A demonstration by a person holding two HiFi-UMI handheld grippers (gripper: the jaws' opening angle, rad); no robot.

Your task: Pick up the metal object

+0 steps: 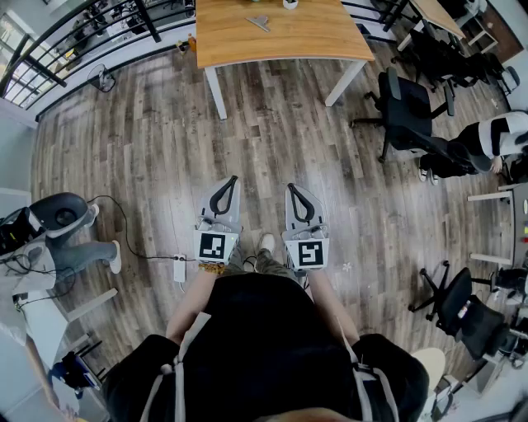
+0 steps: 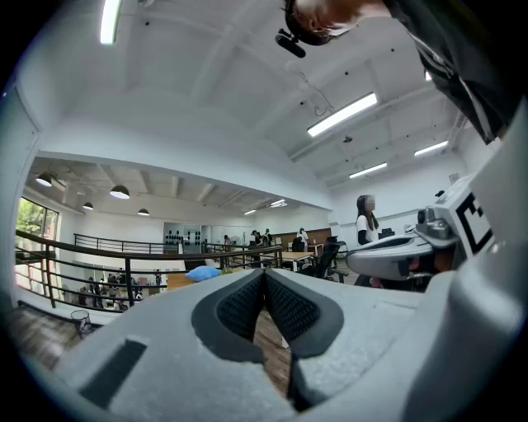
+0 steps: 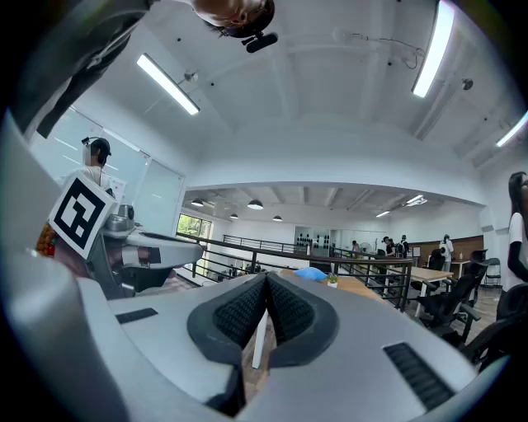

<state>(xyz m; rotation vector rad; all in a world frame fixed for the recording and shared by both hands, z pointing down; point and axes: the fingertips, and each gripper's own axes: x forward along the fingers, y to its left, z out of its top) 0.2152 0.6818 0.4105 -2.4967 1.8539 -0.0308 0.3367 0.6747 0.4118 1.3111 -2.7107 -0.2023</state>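
Fingers, left gripper [image 1: 232, 180]: closed tip to tip, the dark ribbed pads meet at the front with nothing between them; only floor shows through the slit behind.
Fingers, right gripper [image 1: 291, 188]: closed the same way, tips touching, empty.
Grippers together: held side by side, low in front of the person's black top [image 1: 264, 346], pointing toward the table, over the floor.
Floor [image 1: 272, 140]: grey-brown wood planks that fill most of the head view.
Table [image 1: 305, 37]: light wood top on white legs, at the top of the head view, well apart from both grippers.
Railing [image 1: 78, 33]: dark bars along the upper left edge of the floor.
Chairs: one black office chair [image 1: 408, 115] right of the table; another [image 1: 455, 303] at lower right.
Power strip [image 1: 179, 269]: white, on the floor left of the left gripper in the head view, with a black cable [image 1: 132, 239] trailing left.
Metal object [image 1: 259, 22]: grey, roughly triangular, lying flat on the table top toward its far side, untouched, well apart from both grippers.
Pot [image 1: 289, 3]: small, white, at the far table edge, near the metal object.
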